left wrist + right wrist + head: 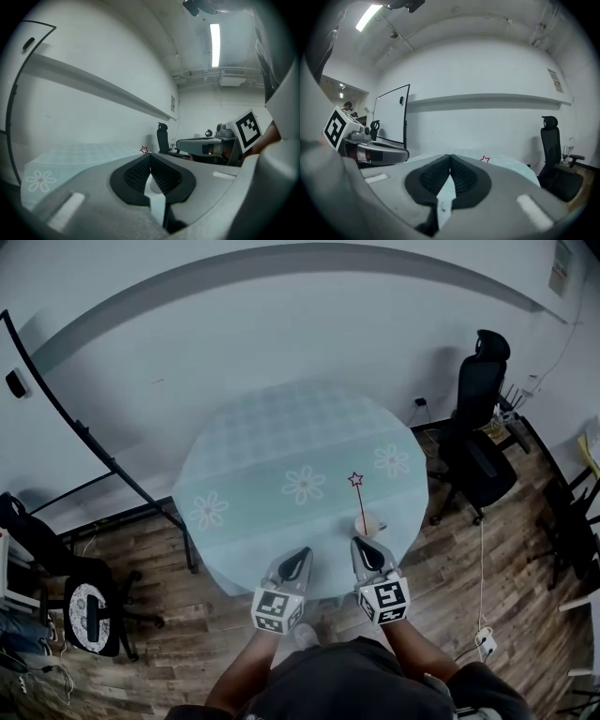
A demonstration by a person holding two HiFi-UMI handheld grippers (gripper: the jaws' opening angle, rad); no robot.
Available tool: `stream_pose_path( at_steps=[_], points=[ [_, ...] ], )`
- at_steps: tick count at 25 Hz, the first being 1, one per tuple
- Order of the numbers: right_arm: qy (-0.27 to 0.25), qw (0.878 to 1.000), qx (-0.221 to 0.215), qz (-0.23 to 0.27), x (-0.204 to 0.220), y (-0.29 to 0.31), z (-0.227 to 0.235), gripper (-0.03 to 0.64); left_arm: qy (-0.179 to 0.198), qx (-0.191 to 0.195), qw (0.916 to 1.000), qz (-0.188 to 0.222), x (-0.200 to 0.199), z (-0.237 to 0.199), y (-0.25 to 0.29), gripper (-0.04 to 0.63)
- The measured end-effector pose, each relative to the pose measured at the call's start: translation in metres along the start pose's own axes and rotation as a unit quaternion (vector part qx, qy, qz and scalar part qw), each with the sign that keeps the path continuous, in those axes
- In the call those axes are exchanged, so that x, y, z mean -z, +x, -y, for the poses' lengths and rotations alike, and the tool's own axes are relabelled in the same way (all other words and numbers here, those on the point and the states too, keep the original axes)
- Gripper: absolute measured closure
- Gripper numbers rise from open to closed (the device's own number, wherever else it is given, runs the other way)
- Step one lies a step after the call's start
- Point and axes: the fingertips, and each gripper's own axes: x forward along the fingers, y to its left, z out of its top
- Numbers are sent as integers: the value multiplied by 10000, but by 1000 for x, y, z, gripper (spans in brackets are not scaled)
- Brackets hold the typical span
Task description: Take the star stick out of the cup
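A small pale cup (pixel 368 524) stands near the front right edge of the round table (pixel 281 442). The star stick (pixel 359 502) rises from it, its red outlined star (pixel 355 479) at the top. My right gripper (pixel 362 543) is shut and empty, its tips just short of the cup. My left gripper (pixel 303 552) is also shut and empty, over the table's front edge to the cup's left. In the left gripper view only the star (pixel 144 150) peeks over the closed jaws. The star (pixel 485 159) shows in the right gripper view just right of the closed jaws.
The table carries a pale teal cloth with white flowers (pixel 304 484). A black office chair (pixel 480 432) stands to its right and another chair (pixel 86 607) at the near left. A whiteboard frame (pixel 66 418) leans at the left. The floor is wood.
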Motion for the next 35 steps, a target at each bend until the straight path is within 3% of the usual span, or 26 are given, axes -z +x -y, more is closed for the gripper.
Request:
stream_pose_path(
  at_steps=[9,24,35],
  points=[
    [-80,9995,210,-242,14,14,17,614,-6,67,10000,32,-1,-16,13,591],
    [262,9979,231,-544,44,46,73,614,-188,-302,9993,-148,9,-27,62,591],
    [55,9929,226,-1169,81,82,101,583,-304,-409,9979,-388,26,-34,87,590]
  ],
)
